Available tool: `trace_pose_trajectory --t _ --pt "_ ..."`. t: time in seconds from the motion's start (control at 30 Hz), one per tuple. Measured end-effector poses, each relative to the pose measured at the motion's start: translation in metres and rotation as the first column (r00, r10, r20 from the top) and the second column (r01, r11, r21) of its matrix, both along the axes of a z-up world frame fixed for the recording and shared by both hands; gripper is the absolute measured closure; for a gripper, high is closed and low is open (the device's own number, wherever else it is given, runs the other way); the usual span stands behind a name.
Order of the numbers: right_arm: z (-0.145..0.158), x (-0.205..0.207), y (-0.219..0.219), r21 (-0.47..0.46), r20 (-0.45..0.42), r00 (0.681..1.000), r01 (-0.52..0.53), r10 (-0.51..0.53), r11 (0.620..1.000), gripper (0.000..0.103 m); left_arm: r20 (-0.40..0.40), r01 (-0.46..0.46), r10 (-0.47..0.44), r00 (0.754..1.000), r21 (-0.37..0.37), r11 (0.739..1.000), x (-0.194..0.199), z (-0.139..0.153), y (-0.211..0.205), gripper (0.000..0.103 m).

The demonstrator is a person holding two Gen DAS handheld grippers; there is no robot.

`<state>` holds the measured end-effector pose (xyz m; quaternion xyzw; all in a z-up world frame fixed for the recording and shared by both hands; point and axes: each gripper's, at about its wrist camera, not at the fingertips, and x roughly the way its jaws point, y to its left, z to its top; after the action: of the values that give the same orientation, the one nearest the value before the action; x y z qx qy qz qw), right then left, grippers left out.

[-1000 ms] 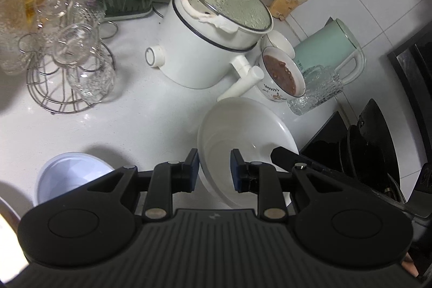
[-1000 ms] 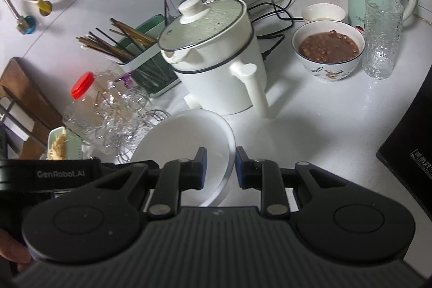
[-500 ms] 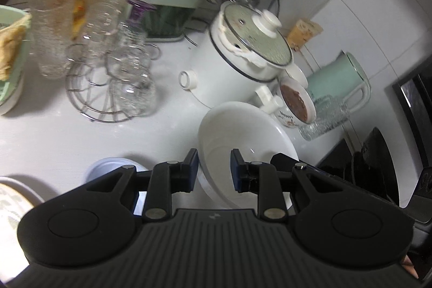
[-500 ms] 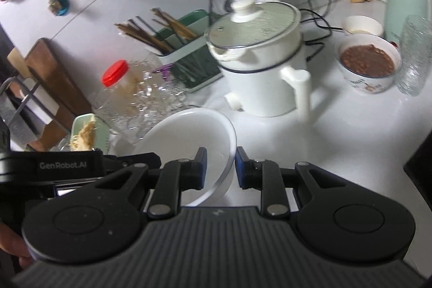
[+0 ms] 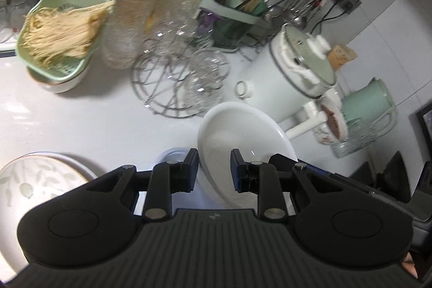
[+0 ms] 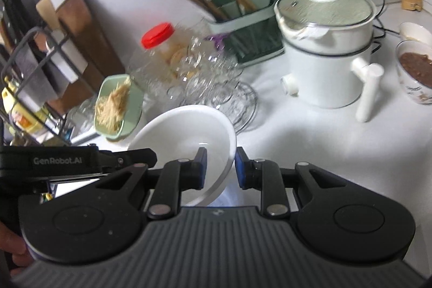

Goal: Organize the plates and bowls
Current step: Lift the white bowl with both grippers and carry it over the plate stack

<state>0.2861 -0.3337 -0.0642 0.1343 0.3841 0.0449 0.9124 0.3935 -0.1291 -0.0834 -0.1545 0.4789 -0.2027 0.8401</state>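
A white bowl [image 5: 243,136] hangs tilted above the white counter, held from two sides. My left gripper [image 5: 214,161] is shut on its left rim, one pad outside the wall and one inside. Seen from the right wrist, the same white bowl [image 6: 183,131] has my right gripper [image 6: 220,157] shut on its right rim. The left gripper's black body [image 6: 81,161] shows at the bowl's far side. Below the bowl stands a small pale bowl [image 5: 175,153], mostly hidden. A leaf-patterned plate [image 5: 32,180] lies at the lower left.
A green colander of pale strands [image 5: 62,31] sits on a white bowl at the left. A red-lidded jar [image 5: 135,10], a wire rack of glasses [image 5: 183,80], a utensil holder [image 5: 235,15], a lidded white pot [image 5: 291,82], a bowl of brown food [image 6: 415,69] and a green kettle [image 5: 370,104] crowd the counter.
Both grippers have carried the white bowl leftward along the counter. The pot and kettle have slid to the right; the colander and patterned plate have come into view.
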Motion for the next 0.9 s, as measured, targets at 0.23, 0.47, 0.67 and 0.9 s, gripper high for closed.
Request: trace_pose_trajectory --t 0.23,0.47,0.67,0.9 --pt "-0.034 0.001 0.020 -0.037 -0.043 0.999 -0.023 0.021 0.999 0.077 -0.024 0.006 -0.004 1.000 0.058 0.998 -0.006 -0.035 0.010 0.075" --pt "-0.062 -0.001 0.027 -0.057 -0.085 0.996 -0.027 0.022 0.998 0.077 -0.053 0.013 -0.008 0.999 0.086 0.996 -0.011 -0.062 0.012 0.075" --pt "-0.061 0.002 0.021 -0.045 -0.093 0.996 -0.015 0.011 0.999 0.073 -0.069 -0.021 0.028 0.997 0.094 0.995 -0.009 -0.060 0.020 0.062" --pt "-0.059 0.011 0.009 -0.028 -0.124 0.992 -0.012 0.009 1.000 0.058 -0.107 -0.014 0.030 0.994 0.144 0.990 -0.001 -0.066 0.020 0.055"
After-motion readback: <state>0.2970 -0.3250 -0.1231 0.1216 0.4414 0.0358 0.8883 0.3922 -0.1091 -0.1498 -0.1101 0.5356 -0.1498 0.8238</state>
